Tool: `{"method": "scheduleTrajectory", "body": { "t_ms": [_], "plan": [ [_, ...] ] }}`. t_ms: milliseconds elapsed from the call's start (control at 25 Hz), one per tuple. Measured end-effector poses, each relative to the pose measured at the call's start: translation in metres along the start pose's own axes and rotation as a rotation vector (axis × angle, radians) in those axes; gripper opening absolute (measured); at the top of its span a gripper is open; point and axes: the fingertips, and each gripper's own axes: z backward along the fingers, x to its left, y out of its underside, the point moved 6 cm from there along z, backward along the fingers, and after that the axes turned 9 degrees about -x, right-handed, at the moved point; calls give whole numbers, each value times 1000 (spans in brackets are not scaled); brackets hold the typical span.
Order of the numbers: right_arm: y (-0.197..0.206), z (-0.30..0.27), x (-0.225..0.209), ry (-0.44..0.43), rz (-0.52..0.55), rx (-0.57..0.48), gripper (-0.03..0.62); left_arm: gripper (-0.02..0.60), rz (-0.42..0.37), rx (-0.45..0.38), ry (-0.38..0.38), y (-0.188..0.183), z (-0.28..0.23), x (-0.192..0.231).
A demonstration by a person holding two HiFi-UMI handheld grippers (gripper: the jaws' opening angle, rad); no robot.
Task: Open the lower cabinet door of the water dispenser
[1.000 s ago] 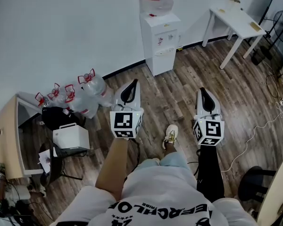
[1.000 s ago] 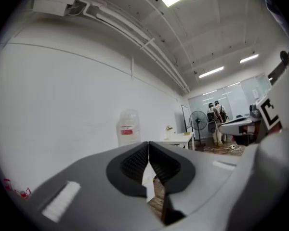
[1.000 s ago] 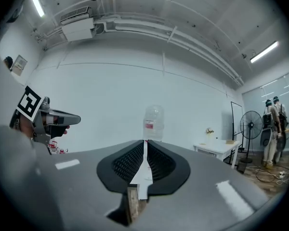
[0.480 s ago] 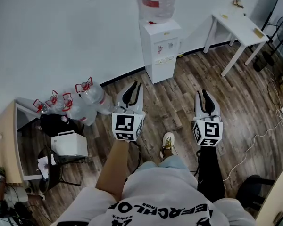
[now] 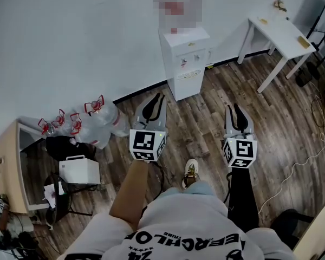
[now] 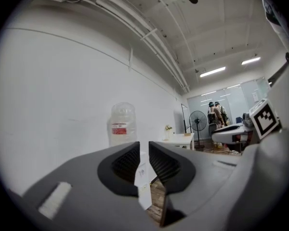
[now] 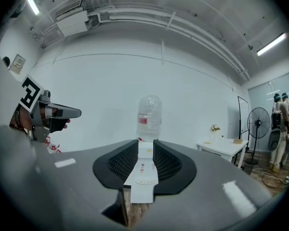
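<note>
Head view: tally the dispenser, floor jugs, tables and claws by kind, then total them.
Dispenser: 1
Floor jugs: 4
Table: 1
Claws: 2
Total: 8

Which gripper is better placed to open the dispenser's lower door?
Right, probably: the right gripper, empty, has just been opening its jaws and frames the water dispenser; the left gripper is shut. Both are far off.

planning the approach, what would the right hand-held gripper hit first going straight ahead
Probably the water dispenser, framed dead ahead between the jaws of the right hand-held gripper, which have just been opening with nothing between them; depth unclear.
</note>
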Motion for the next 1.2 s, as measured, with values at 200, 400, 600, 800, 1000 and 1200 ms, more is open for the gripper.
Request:
{"method": "scheduleTrajectory", "body": {
  "t_ms": [200,400,600,800,1000,1200],
  "plan": [
    [12,-37,-23,-11,-8,4,75,58,-13,-4,2,7,-41,3],
    [20,-77,-42,-54,6,-8,75,58,-4,-8,-34,16,-81,11],
    [30,-108,-60,-94,12,-13,75,60,16,-21,-53,26,-114,12],
    [39,-134,-82,-77,-16,-28,75,65,13,-9,-26,35,-144,6],
    [51,-150,-90,-86,-8,-11,77,181,28,-32,4,42,-165,4],
    [62,-159,-95,-82,-21,-10,78,193,46,-52,26,51,-179,2]
  ]
}}
